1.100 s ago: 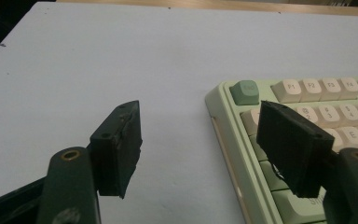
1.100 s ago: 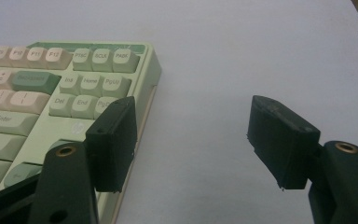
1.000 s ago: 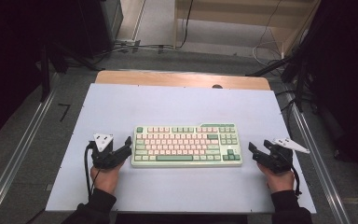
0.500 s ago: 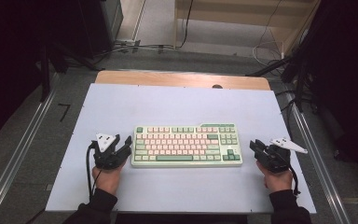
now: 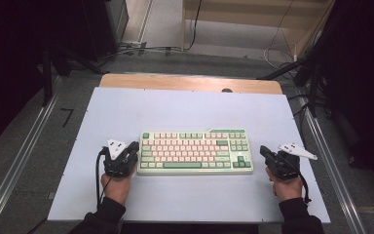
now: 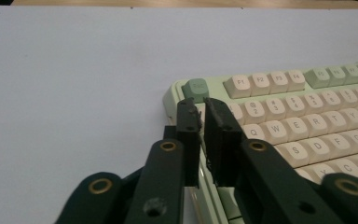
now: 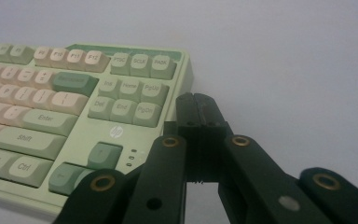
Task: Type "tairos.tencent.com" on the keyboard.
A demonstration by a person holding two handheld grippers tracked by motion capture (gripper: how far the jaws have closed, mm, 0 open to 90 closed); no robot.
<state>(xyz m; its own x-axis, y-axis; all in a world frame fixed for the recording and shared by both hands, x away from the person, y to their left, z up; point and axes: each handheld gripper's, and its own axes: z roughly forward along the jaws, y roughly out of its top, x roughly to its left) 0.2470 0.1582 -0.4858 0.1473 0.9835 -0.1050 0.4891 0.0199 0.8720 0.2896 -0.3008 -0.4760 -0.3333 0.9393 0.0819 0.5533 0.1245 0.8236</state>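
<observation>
Flanking the keyboard (image 5: 195,151), your left gripper (image 5: 132,147) and right gripper (image 5: 264,152) have just closed empty. Treat it as rigid, moderately heavy; grip the case ends, never keycaps.

Black grippers (image 5: 132,148) with brass-ringed pivots, grey three-cornered plates, trailing cables; dark sleeves (image 5: 108,214).

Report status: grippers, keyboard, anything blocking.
Left gripper at keyboard's left end, jaws just closed, nothing between. Right gripper just off its right end, jaws just closed, empty. Keyboard flat on table. Nothing blocking.
</observation>
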